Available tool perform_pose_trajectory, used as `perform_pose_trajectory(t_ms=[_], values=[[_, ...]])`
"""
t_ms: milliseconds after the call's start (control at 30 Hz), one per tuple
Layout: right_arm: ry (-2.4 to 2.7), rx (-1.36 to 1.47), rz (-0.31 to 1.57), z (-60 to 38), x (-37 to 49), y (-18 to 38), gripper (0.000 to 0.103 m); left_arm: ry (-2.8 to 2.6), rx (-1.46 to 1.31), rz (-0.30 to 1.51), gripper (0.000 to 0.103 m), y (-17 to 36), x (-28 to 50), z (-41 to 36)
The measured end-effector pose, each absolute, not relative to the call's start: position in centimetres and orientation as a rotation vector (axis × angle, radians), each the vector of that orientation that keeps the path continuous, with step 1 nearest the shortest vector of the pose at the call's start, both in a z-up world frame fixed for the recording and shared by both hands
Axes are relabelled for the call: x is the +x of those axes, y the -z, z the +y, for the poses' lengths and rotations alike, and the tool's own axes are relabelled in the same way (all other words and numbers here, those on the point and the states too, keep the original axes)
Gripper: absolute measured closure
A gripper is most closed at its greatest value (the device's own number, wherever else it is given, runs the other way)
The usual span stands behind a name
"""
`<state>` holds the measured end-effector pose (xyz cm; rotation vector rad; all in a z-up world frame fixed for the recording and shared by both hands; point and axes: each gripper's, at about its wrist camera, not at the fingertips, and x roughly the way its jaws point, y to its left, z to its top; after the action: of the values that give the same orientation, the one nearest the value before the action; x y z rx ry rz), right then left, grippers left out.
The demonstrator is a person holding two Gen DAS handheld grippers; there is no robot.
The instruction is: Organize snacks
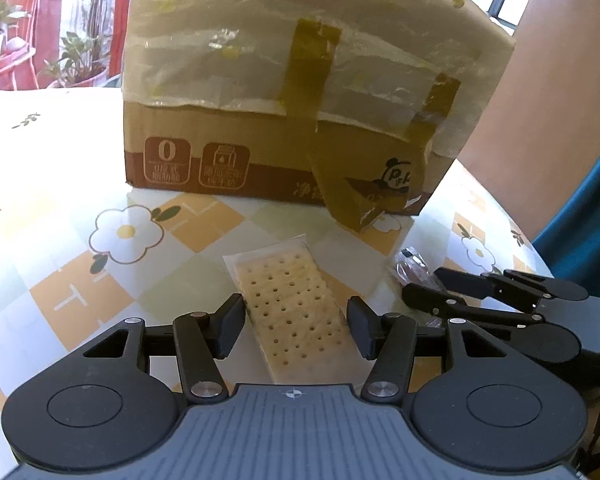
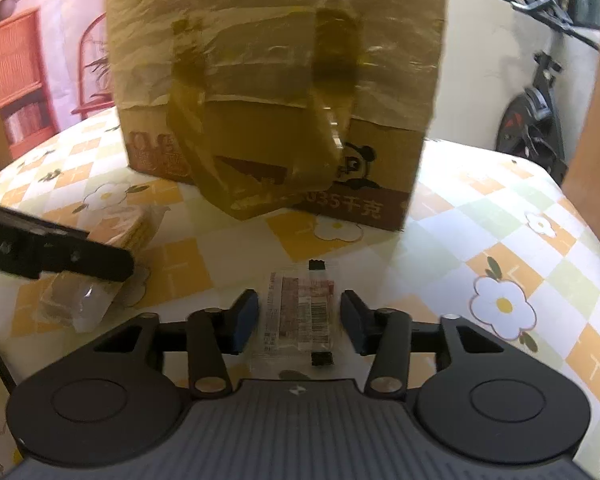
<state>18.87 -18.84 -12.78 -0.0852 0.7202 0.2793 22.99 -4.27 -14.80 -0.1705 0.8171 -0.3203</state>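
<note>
A clear-wrapped pack of pale perforated crackers (image 1: 296, 312) lies on the flowered tablecloth. My left gripper (image 1: 296, 328) is open, its fingers on either side of the pack, not touching it. A small clear snack packet with a barcode label (image 2: 302, 316) lies flat between the open fingers of my right gripper (image 2: 300, 320). The right gripper also shows in the left wrist view (image 1: 496, 296), over the small packet (image 1: 412, 266). The cracker pack shows at left in the right wrist view (image 2: 120, 228), partly behind the left gripper's finger (image 2: 60, 256).
A large taped cardboard box (image 1: 300, 92) stands on the table just behind both snacks; it also shows in the right wrist view (image 2: 276, 96). A loose strip of brown tape (image 1: 356, 204) hangs from it. A blue chair (image 1: 580, 216) stands at the table's right edge.
</note>
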Motion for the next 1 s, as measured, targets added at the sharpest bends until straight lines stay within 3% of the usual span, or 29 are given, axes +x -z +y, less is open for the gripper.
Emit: perform_pose_trajectory(t_ms=[367,700,1000], values=[[-0.229,0.050,0.633,-21.2,16.6,10.0,0.063,0.336,-0.133,0.735,0.045,12.6,22.3,-4.2],[-0.279,0.054,0.360,-21.0,16.2,0.7,0.063,0.346,-0.017,0.464,0.044,2.5,20.7,-0.9],[-0.351,0.065,0.242,-19.4,21.5,-6.5,0.063,0.330,-0.041,0.338,0.044,-5.4,27.3,-0.3]])
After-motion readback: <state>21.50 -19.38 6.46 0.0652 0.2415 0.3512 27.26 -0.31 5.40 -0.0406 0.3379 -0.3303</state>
